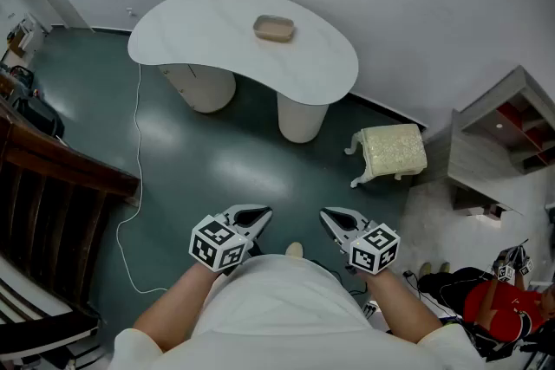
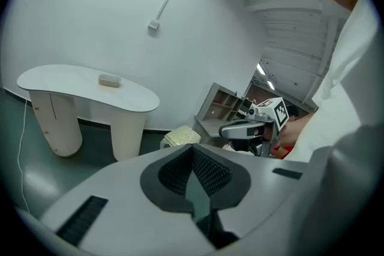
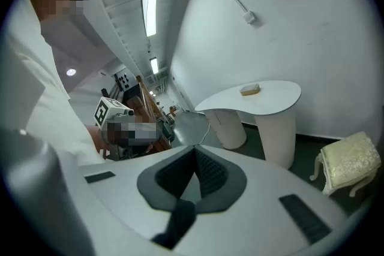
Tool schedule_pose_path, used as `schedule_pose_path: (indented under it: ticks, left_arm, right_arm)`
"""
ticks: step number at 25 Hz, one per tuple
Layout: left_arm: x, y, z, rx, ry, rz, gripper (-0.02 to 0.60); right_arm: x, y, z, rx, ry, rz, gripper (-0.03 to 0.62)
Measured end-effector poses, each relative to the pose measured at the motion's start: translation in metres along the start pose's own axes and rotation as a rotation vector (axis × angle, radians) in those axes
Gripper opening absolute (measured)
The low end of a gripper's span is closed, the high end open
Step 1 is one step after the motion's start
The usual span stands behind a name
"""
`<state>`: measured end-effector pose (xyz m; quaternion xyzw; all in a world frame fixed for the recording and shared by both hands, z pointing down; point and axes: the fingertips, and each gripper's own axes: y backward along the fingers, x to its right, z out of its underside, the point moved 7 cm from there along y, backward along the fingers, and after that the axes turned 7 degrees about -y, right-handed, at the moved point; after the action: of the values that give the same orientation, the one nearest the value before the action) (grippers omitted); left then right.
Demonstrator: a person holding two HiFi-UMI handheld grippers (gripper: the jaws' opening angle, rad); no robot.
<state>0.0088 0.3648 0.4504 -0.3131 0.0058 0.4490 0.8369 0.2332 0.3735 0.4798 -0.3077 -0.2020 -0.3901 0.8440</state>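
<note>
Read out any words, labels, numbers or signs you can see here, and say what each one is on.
No readable text anywhere.
The cubes on the left gripper and right gripper carry only black-and-white square markers, no letters or numbers.
The white table, the tan block on it and the cushioned stool bear no print.

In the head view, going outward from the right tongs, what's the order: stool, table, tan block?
1. Stool, on the floor, ahead and to the right.
2. Table, farther ahead.
3. Tan block, on the tabletop, farthest.
</note>
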Motion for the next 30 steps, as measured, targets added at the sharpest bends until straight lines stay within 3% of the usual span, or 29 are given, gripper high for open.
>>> schedule_pose_path:
  ticks: [8, 17, 20, 23, 24, 30]
  left_arm:
    - [-0.039, 0.007, -0.005, 0.019, -0.007, -0.015, 0.017]
    - [-0.168, -0.004, -0.053, 0.074, -0.035, 0.051, 0.018]
    - [-0.214, 0.004, -0.068, 0.074, -0.060, 0.093, 0.018]
    - [-0.258, 0.009, -0.077, 0.061, -0.093, 0.126, 0.018]
    - [-0.272, 0.012, -0.078, 0.058, -0.101, 0.131, 0.018]
    - [-0.324, 0.011, -0.092, 0.078, -0.092, 0.149, 0.018]
  right_arm:
    - [0.013, -0.038, -0.018, -0.002, -0.001, 0.006, 0.005]
    - [0.031, -0.131, -0.070, -0.014, -0.069, 0.108, 0.006]
    - [0.033, -0.168, -0.101, 0.043, -0.116, 0.129, 0.008]
    - [0.040, -0.203, -0.125, 0.088, -0.154, 0.155, 0.084]
    - [0.042, -0.215, -0.131, 0.093, -0.155, 0.163, 0.080]
    - [0.062, -0.269, -0.163, 0.078, -0.187, 0.190, 0.064]
